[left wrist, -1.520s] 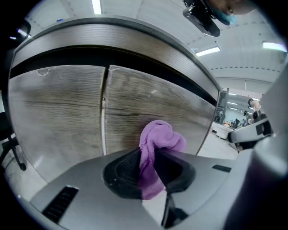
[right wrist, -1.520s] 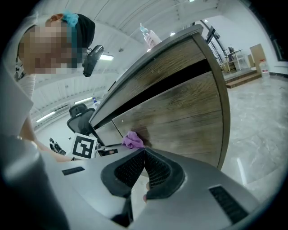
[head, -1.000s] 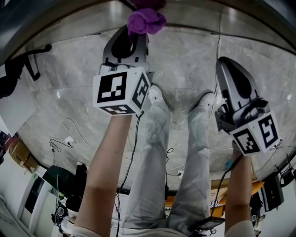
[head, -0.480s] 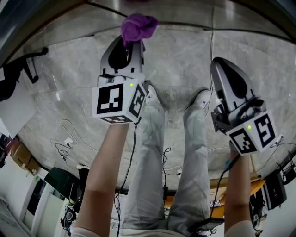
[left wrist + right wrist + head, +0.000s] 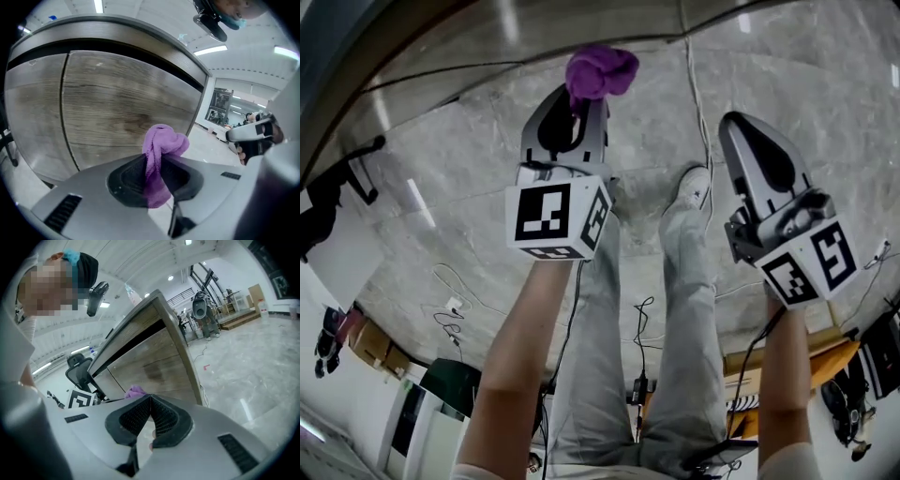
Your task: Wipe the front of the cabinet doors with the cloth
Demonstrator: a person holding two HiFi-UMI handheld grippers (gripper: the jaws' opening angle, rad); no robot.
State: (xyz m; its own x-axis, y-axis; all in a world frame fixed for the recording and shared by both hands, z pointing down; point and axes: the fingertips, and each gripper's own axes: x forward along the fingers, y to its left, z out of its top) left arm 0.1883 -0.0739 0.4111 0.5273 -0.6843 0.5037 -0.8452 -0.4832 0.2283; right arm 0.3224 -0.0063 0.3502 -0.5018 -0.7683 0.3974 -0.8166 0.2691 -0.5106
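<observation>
Pinching the purple cloth (image 5: pixel 161 145) is my left hand-held gripper (image 5: pixel 578 105): its two dark jaws are shut on the middle of the cloth, so one bunched lump stands above them and a tail hangs between them. The cloth sits right in front of the wood-grain cabinet doors (image 5: pixel 122 108), low on the panel; I cannot tell whether it touches the wood. A dark vertical seam (image 5: pixel 65 108) divides that door from the next one to its left, and a dark band runs along the top under a grey edge.

My right hand-held gripper (image 5: pixel 150 399) is closed with nothing in it, its ribbed pads meeting at the tips. It hangs to the right of the left one, apart from the cabinet, and from its view the cloth shows as a small purple patch beside the door.

For print, each hand-held gripper carries a cube with black-and-white square markers (image 5: pixel 555 220); no lettering is legible to me.

Below are my grey trousers (image 5: pixel 684 328) and white shoes (image 5: pixel 694 183) on a pale marbled floor (image 5: pixel 441 216). Thin cables (image 5: pixel 450 305) trail across it on the left. A black office chair (image 5: pixel 77 369) stands past the cabinet's far end, and grey machinery (image 5: pixel 201 308) stands far down the hall.
</observation>
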